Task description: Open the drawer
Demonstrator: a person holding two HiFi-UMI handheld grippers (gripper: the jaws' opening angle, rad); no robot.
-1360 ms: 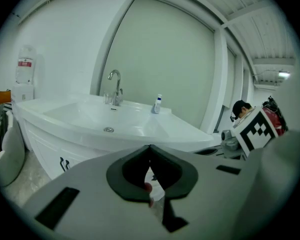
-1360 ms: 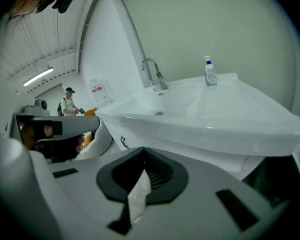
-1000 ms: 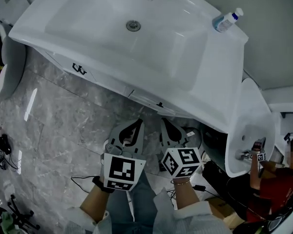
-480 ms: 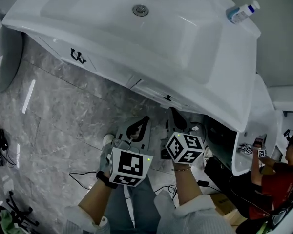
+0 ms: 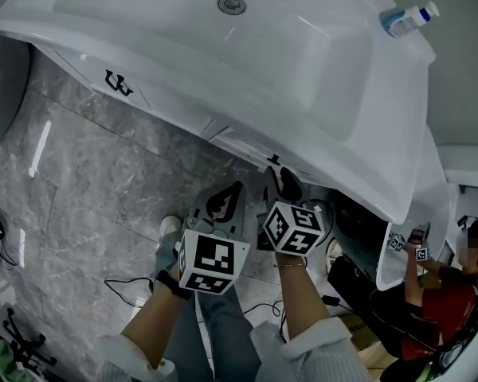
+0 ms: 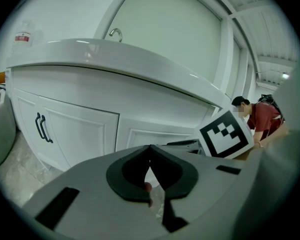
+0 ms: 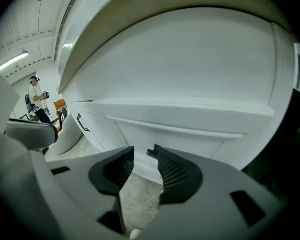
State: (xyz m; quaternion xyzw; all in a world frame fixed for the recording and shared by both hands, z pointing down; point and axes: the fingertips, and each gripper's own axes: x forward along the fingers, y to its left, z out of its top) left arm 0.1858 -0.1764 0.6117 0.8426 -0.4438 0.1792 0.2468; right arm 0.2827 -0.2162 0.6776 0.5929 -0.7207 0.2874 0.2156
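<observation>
The white drawer sits under the basin's edge and has a small black handle. My right gripper points at that handle from just below it. In the right gripper view its jaws are opening, and the handle shows just past the right fingertip, with nothing pressed between the pads. The drawer front fills that view. My left gripper hangs a little left of and below the drawer, shut and empty, its tips meeting.
A white vanity with a basin overhangs the drawer. Cabinet doors with black handles lie to the left. A bottle lies on the counter's right corner. A person in red is at the right beside a white fixture. Cables lie on the marble floor.
Both grippers have sunk and come closer to the drawer front. The right one now reaches up to the black handle, and its jaws stand apart.
</observation>
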